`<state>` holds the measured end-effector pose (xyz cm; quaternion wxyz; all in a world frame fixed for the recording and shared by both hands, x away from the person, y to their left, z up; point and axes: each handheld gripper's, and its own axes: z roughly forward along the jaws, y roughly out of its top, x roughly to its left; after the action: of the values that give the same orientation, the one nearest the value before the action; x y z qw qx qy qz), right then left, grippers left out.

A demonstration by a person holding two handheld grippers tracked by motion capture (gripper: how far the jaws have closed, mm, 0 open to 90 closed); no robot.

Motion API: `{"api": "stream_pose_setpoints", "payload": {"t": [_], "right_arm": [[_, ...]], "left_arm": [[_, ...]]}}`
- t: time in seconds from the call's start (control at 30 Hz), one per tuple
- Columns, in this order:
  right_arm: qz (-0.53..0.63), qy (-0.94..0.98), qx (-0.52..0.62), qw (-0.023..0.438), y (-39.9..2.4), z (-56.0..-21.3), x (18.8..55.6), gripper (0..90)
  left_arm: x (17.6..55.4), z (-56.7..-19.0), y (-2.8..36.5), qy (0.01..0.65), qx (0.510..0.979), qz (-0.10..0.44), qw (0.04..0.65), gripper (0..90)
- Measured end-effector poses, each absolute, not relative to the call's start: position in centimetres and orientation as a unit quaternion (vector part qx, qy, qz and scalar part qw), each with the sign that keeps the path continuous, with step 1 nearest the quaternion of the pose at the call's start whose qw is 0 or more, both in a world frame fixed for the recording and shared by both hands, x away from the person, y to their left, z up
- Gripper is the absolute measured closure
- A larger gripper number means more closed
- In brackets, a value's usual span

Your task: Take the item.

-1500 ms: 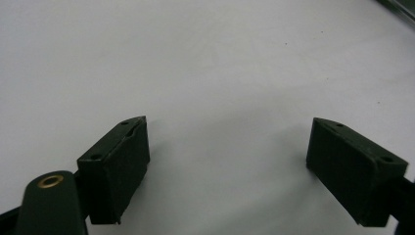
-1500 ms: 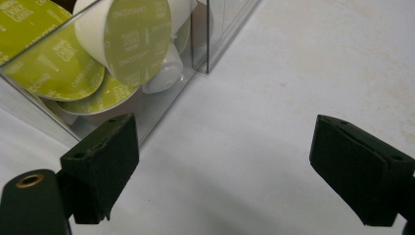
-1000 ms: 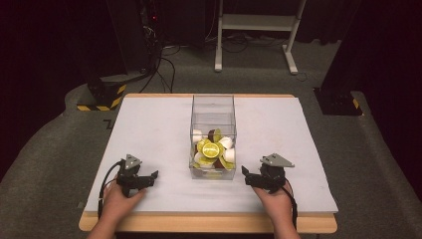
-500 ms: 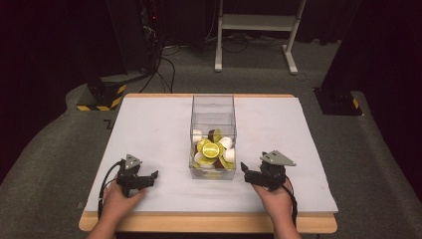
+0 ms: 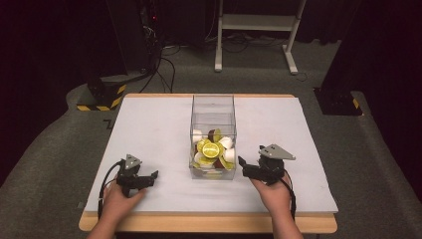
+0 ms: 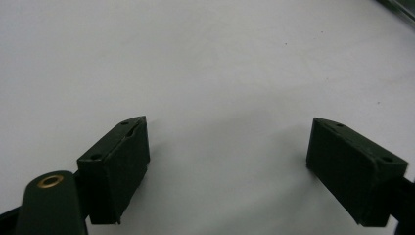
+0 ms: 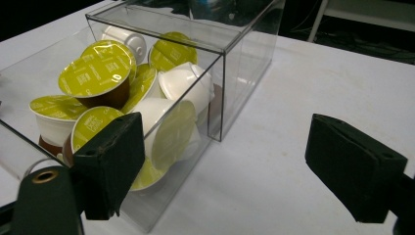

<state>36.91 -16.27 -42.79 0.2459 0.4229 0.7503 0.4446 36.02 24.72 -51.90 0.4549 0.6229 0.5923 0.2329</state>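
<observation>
Your right gripper (image 5: 242,162) has lifted beside the clear box (image 5: 212,137), its empty jaws narrowing slightly yet spread. Carry it over the box rim onto one capsule (image 5: 211,149); the left gripper (image 5: 154,174), left of the box, is spread and empty.

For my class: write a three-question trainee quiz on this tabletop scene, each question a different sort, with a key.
1. True or false: the clear box stands between the left gripper and the right gripper.
2. The lids of the capsules are: A red, B yellow-green, C blue.
3. What do the left gripper's fingers hold?

Key: 1 true. 2 B. 3 Nothing; they stand apart over the bare white table.
</observation>
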Motion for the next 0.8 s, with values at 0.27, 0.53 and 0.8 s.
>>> {"api": "stream_pose_setpoints", "payload": {"t": [0.27,0.53,0.8], "right_arm": [[0.451,0.759,0.406,0.236,-15.3,-42.3,37.5,16.1],[0.453,0.770,0.389,0.225,-13.8,-42.3,37.7,16.2],[0.456,0.779,0.370,0.222,-11.8,-42.0,37.9,16.1]], "left_arm": [[36.0,-51.9,24.7,0.592,0.624,0.233,0.454,16.3],[36.0,-51.9,24.7,0.592,0.623,0.233,0.455,16.3],[36.0,-51.9,24.8,0.591,0.625,0.234,0.453,16.3]]}}
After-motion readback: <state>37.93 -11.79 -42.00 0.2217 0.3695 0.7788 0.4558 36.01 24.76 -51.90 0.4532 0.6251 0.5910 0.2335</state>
